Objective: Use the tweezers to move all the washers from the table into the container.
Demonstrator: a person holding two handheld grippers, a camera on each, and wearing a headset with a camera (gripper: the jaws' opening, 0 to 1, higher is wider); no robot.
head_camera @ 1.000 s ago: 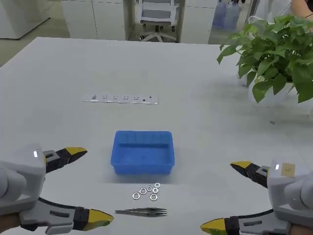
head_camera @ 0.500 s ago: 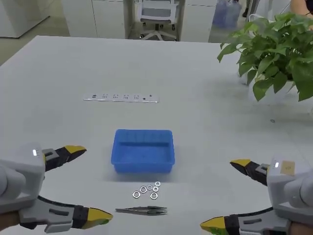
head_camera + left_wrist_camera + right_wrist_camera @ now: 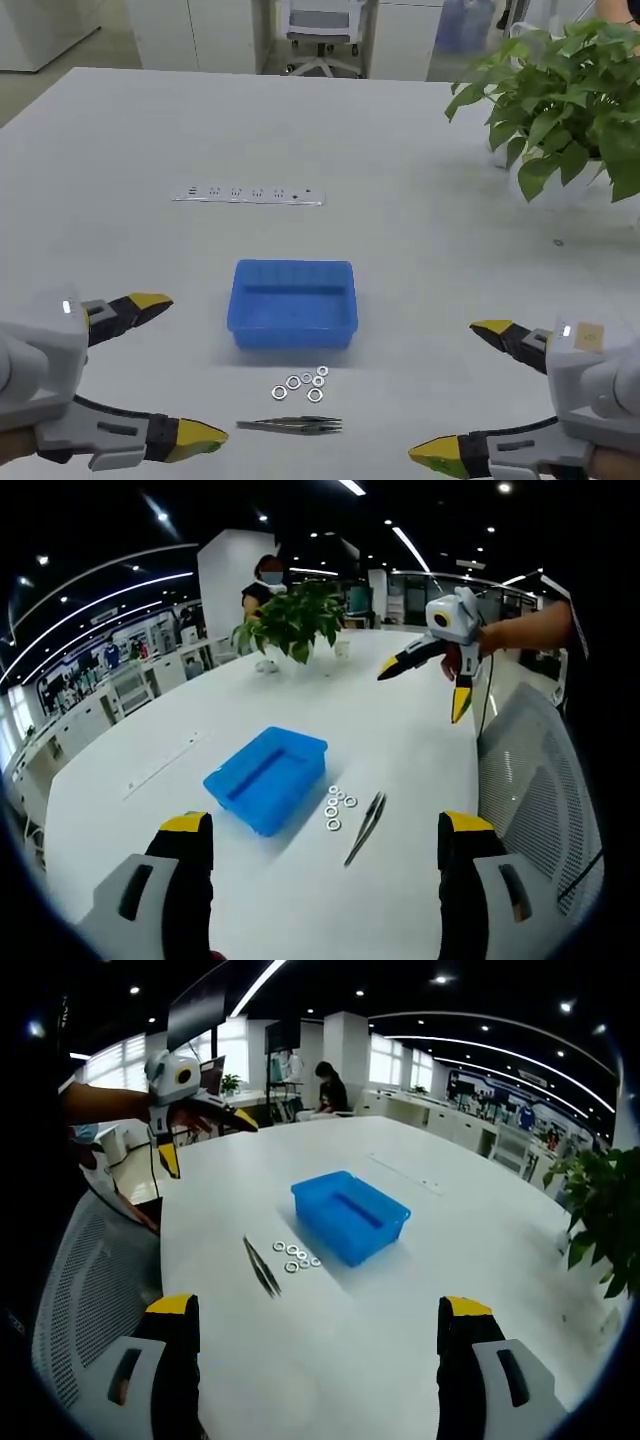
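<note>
Across the middle of the head view spreads a wide white table (image 3: 420,200), the largest thing present. At its far right edge stands a leafy green plant (image 3: 570,90) in a white pot, and beyond the far edge sits an office chair (image 3: 320,25). Near the table's centre rests the blue container (image 3: 293,305), a shallow open rectangular tray with nothing visible inside it. On either side of it, close to the near edge, the two tools hover above the surface: the left gripper (image 3: 197,368) with its yellow-tipped jaws spread wide and holding nothing, and the right gripper (image 3: 441,390) likewise gaping and bare. Both are well apart from the container and from each other. Farther back, between the container and the far edge, a slim white power strip (image 3: 248,196) lies flat. Just in front of the container, between the two grippers, the tweezers (image 3: 290,425) lie loose on the tabletop, untouched and pinching nothing; how far their thin arms are parted I cannot tell. Between the tweezers and the container's near wall, six small metal washers (image 3: 300,383) sit in a tight cluster on the table, none of them in the container
</note>
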